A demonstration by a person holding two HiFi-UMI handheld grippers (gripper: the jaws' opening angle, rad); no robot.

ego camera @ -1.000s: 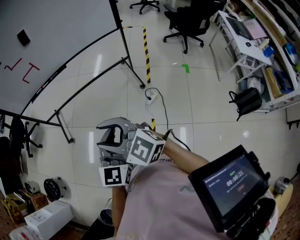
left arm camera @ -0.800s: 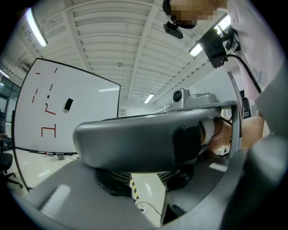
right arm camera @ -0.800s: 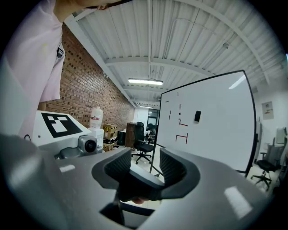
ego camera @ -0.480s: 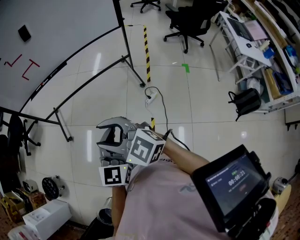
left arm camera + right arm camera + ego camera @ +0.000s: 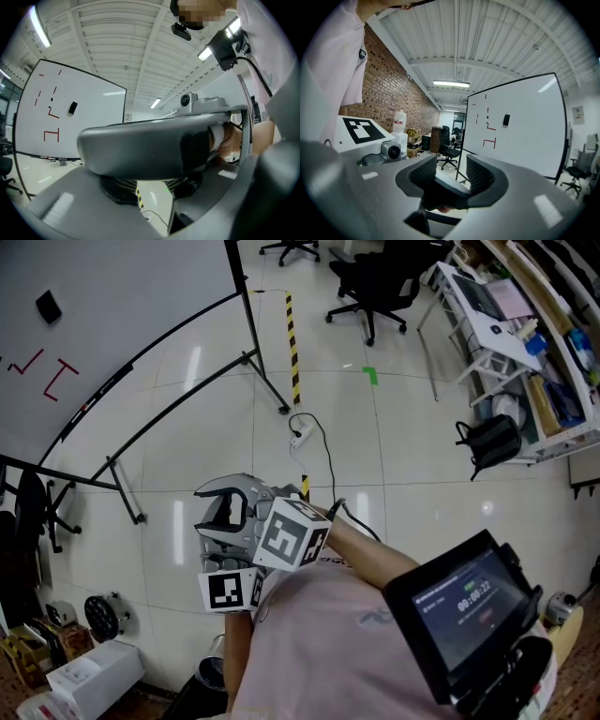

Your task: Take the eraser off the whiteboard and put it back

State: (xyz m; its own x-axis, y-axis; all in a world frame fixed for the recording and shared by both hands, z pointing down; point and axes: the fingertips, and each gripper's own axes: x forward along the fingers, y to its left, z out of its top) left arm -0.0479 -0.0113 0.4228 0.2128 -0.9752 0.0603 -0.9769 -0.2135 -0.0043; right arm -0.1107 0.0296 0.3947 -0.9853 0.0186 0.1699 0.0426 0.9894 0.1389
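Note:
A black eraser [image 5: 47, 307] sticks to the whiteboard [image 5: 122, 306] at the upper left, above red marks. Both grippers are held close to the person's chest, far from the board. My right gripper [image 5: 225, 507] points toward the board, jaws apart and empty. It sees the eraser [image 5: 506, 120] on the board [image 5: 525, 136] beyond its open jaws [image 5: 451, 171]. My left gripper's marker cube [image 5: 230, 592] shows below it; its jaws are hidden there. In the left gripper view, the left gripper [image 5: 152, 187] has a gap between its ribbed pads, empty. The right gripper's body crosses that view; the eraser [image 5: 72, 108] shows far left.
The whiteboard's stand legs [image 5: 272, 390] reach over the tiled floor. A power strip with cable [image 5: 302, 435] and yellow-black tape [image 5: 293, 343] lie on the floor. Office chairs [image 5: 375, 282], a desk [image 5: 487, 320] and a black bag [image 5: 489, 442] stand right. A screen device [image 5: 464, 610] is near my chest.

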